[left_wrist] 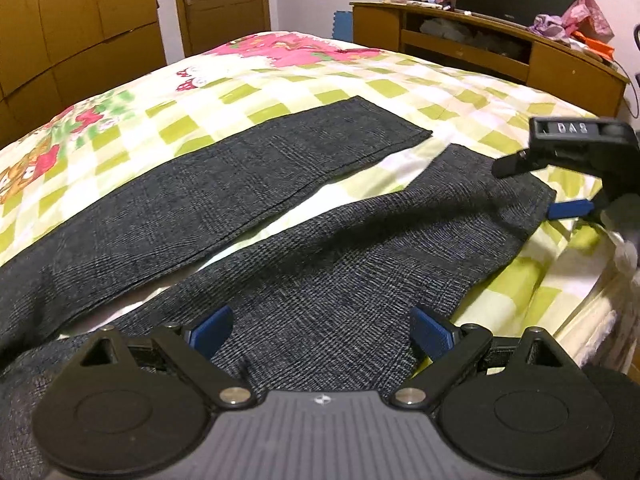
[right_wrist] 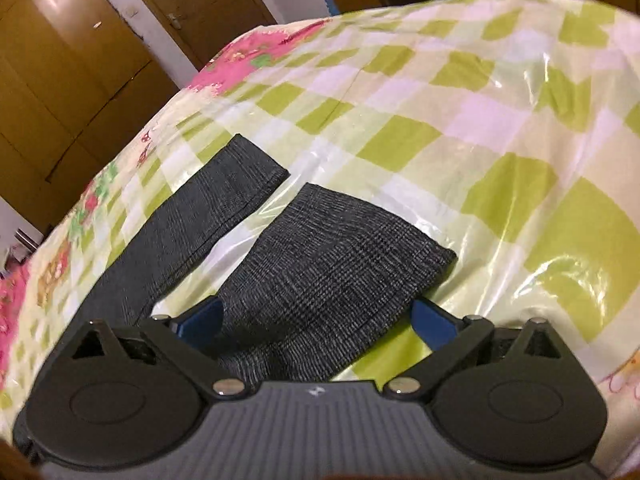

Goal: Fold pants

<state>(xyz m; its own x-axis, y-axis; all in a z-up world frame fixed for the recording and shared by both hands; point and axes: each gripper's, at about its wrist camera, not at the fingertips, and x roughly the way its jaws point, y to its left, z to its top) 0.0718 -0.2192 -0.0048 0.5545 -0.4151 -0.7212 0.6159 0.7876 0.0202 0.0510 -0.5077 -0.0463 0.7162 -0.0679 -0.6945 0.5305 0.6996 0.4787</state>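
Dark grey checked pants (left_wrist: 280, 216) lie flat on the bed, their two legs spread in a V. In the left wrist view my left gripper (left_wrist: 322, 330) is open low over the near leg, blue pads on either side of the cloth. The right gripper (left_wrist: 538, 188) shows at the right edge by that leg's hem. In the right wrist view the right gripper (right_wrist: 318, 320) is open, straddling the near leg (right_wrist: 332, 264) just short of its hem. The far leg (right_wrist: 208, 212) lies flat to the left, untouched.
A green-and-white checked bedcover (left_wrist: 400, 88) with pink flowers lies under shiny clear plastic (right_wrist: 500, 160). The bed's edge drops off at the right (left_wrist: 592, 304). A wooden desk with a monitor and clothes (left_wrist: 500, 20) stands behind; wardrobe (left_wrist: 60, 20) and door are far left.
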